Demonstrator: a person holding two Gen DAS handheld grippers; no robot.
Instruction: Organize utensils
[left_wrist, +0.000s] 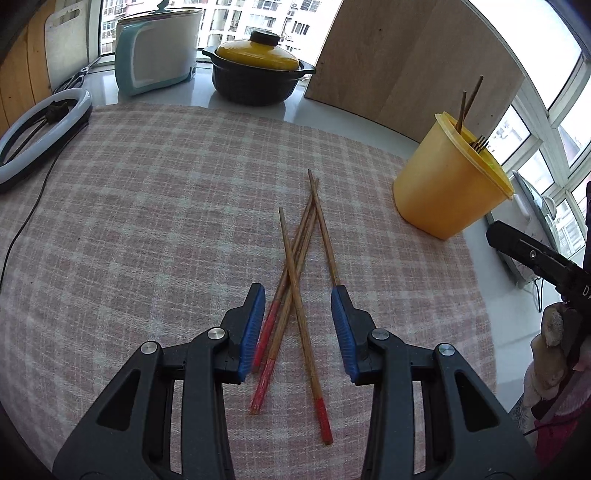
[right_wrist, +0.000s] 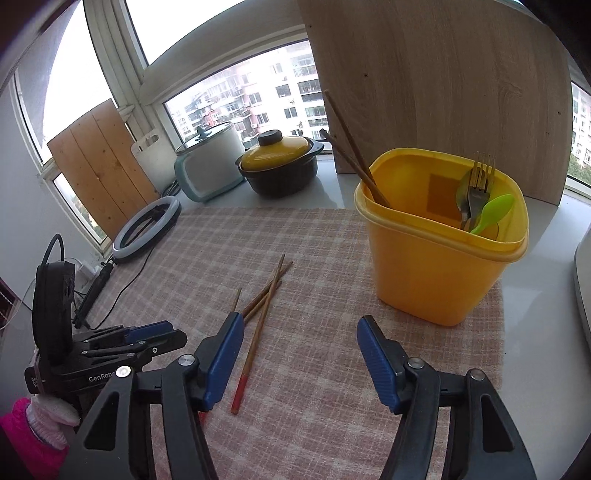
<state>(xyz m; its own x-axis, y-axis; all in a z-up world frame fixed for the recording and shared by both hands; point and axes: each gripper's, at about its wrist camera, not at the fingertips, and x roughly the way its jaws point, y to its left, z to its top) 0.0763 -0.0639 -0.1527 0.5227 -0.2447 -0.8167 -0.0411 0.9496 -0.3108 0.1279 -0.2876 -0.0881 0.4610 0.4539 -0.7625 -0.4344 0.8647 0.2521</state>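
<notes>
Chopsticks (left_wrist: 295, 295) lie loose on the checked cloth (left_wrist: 147, 221), four of them crossed in a small heap, red ends toward the person. They are near the yellow tub (right_wrist: 439, 266), on its left side as the right gripper's camera sees it, not touching it. Inside the tub two more chopsticks (right_wrist: 354, 158) lean against its left corner, and a fork (right_wrist: 480, 184) and a green spoon (right_wrist: 493, 212) stand at its right corner. The left gripper (left_wrist: 298, 301) hangs over the heap with its blue pads spread to either side of the sticks, released, gripping nothing. The right gripper (right_wrist: 301, 332) is just right of the heap, before the tub, jaws wide and empty. Behind the tub stands a wooden board (right_wrist: 443, 92). Far left of the tub, on the sill, sit a yellow-lidded pot (right_wrist: 280, 166) and a white cooker (right_wrist: 208, 166); a ring light (right_wrist: 147, 229) lies at the cloth's edge.
</notes>
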